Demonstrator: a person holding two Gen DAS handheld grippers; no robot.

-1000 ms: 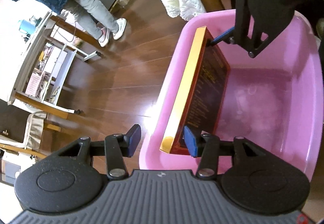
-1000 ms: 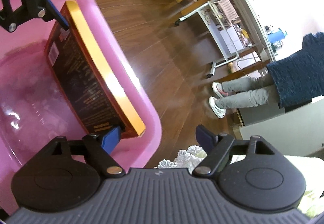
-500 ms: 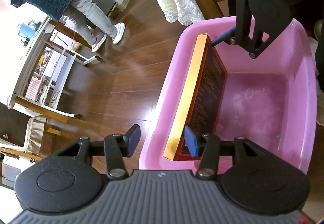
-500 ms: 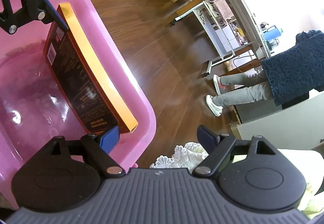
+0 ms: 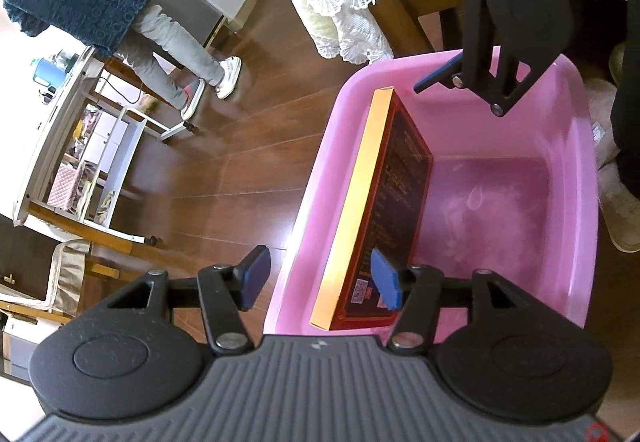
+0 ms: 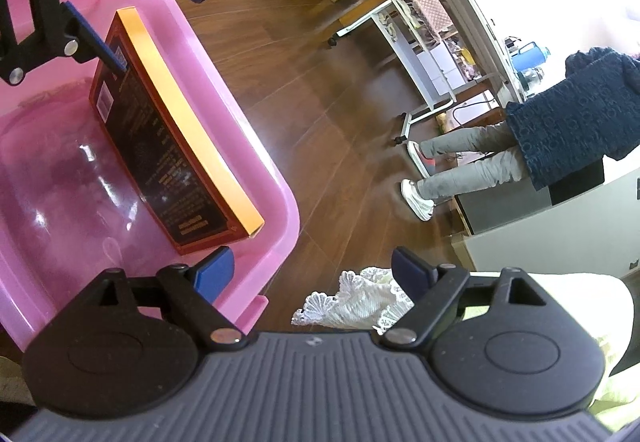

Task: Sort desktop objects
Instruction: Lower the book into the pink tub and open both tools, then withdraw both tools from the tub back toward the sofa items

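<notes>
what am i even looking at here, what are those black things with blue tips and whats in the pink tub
These are two hand-held tongs, one in each of a person's hands, each with a wide-angle camera looking along its two blue-tipped fingers. One picture is from the left tongs, the other from the right tongs; each also shows the other tongs at its top edge. Both are open and hold nothing.

Below them a pink tub stands on a wooden floor. Inside it a flat box, dark red with an orange edge, stands on edge, leaning against one tub wall. The rest of the tub looks empty. In the background stands a person in a blue top, beside a white table. A lace cloth hangs nearby.
</notes>
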